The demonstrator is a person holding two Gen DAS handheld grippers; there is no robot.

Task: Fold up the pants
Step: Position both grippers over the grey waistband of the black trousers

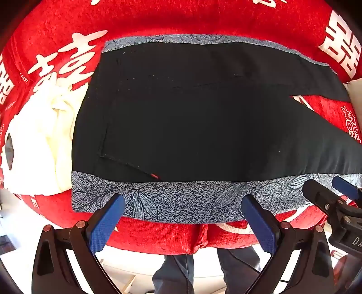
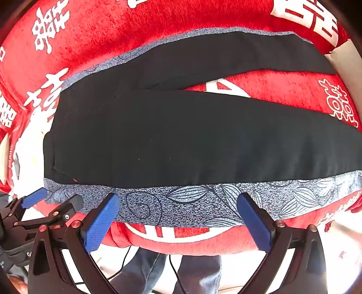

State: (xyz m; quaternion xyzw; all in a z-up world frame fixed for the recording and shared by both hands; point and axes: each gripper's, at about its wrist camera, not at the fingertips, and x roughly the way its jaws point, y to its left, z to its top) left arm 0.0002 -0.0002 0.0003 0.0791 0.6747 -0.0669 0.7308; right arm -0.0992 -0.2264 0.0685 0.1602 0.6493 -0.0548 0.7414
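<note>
Hovering wide apart and empty, 2 grippers [image 1: 183, 212] [image 2: 178, 210] overlook 1 pants [image 1: 192, 117] [image 2: 181, 140].

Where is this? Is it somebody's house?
Probably a home, though I can't be sure. Black pants with grey leaf-print side panels lie spread on a soft red cloth with big white characters, like a bedspread or table cover, beside a heap of white laundry.

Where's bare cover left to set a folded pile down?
Bare red cover lies beyond the pants' far edge, plus a wedge between the two legs. The left end is crowded by white cloth.
</note>
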